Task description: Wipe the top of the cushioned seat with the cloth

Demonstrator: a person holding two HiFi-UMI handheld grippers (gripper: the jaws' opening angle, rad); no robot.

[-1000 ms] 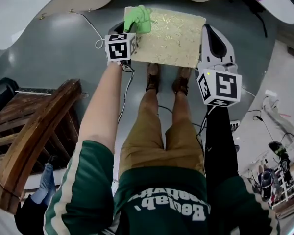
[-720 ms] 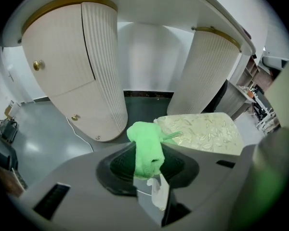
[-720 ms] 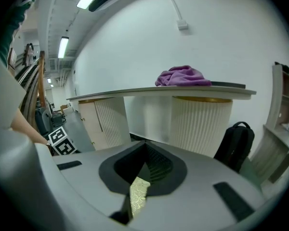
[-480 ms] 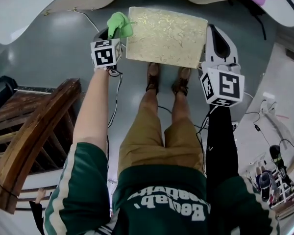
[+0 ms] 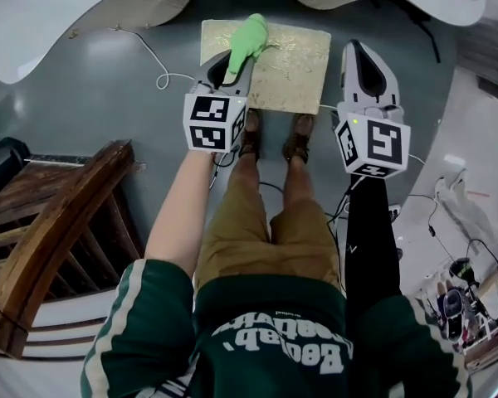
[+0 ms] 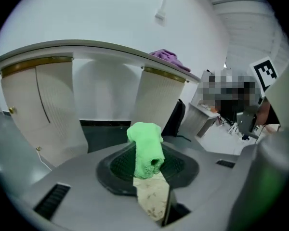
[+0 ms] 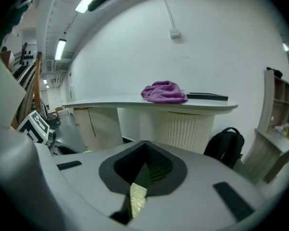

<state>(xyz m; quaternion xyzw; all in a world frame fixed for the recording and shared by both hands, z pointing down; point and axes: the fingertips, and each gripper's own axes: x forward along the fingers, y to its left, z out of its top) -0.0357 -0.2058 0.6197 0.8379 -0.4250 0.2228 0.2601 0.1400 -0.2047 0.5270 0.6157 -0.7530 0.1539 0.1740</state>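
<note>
Cloth (image 5: 247,41) is bunched in the left tongs (image 5: 232,66), which are clamped shut on it, over the left part of the cushioned seat (image 5: 299,69) (contact unclear). Right tongs (image 5: 361,56) are closed and empty, just off the seat's right edge. Risk: dragging could tug the wad loose or shove the unheld seat along the floor (image 5: 108,81). Shirt (image 5: 274,338) lettering is upside down, not legible.

The only writing is white lettering (image 5: 282,351) on the green sweatshirt (image 5: 232,305), upside down and too blurred to read surely, while the cube (image 5: 215,123) on the left gripper (image 5: 232,66) and the cube (image 5: 372,146) on the right gripper (image 5: 362,56) carry black-and-white square markers.
</note>
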